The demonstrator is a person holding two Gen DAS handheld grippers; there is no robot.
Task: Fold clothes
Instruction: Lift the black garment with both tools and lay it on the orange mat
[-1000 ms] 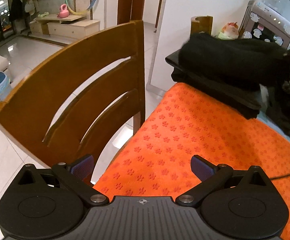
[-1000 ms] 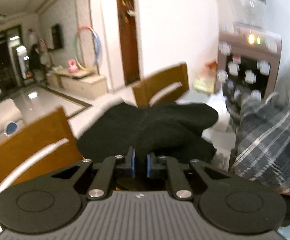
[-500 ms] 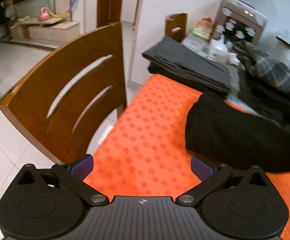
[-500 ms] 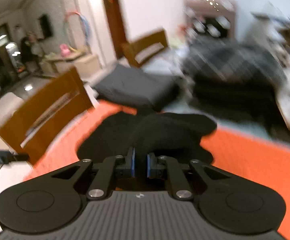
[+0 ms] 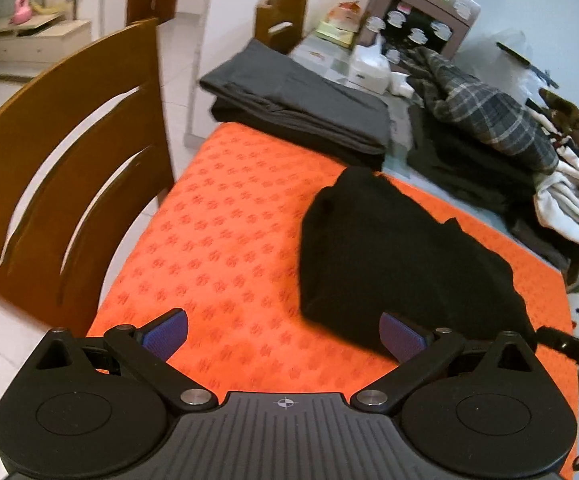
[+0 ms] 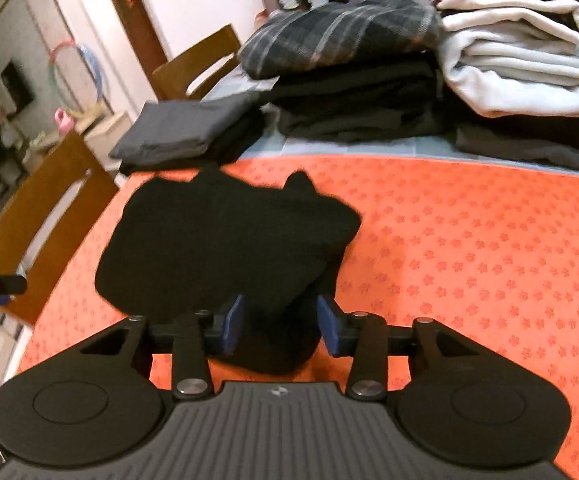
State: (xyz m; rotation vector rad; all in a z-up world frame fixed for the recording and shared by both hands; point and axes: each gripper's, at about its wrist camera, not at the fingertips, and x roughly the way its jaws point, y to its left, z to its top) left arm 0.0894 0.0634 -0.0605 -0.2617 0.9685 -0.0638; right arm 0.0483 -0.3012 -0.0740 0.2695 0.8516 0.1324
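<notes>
A black garment [image 5: 389, 256] lies bunched on the orange mat [image 5: 225, 232]; it also shows in the right wrist view [image 6: 225, 240]. My right gripper [image 6: 280, 324] is open, its blue pads either side of the garment's near end without clamping it. My left gripper [image 5: 285, 334] is open and empty, low over the mat's near left part, with its right pad [image 5: 401, 338] by the garment's near edge.
A folded dark grey garment [image 5: 297, 100] lies beyond the mat. Stacks of plaid [image 6: 337, 36], dark and white clothes [image 6: 517, 60] sit at the back right. A wooden chair [image 5: 61, 144] stands at the left edge of the table. A water dispenser [image 5: 421, 12] stands behind.
My right gripper carried the black garment down from the air onto the orange mat and opened its jaws. My left gripper swung right toward the garment, staying open.
</notes>
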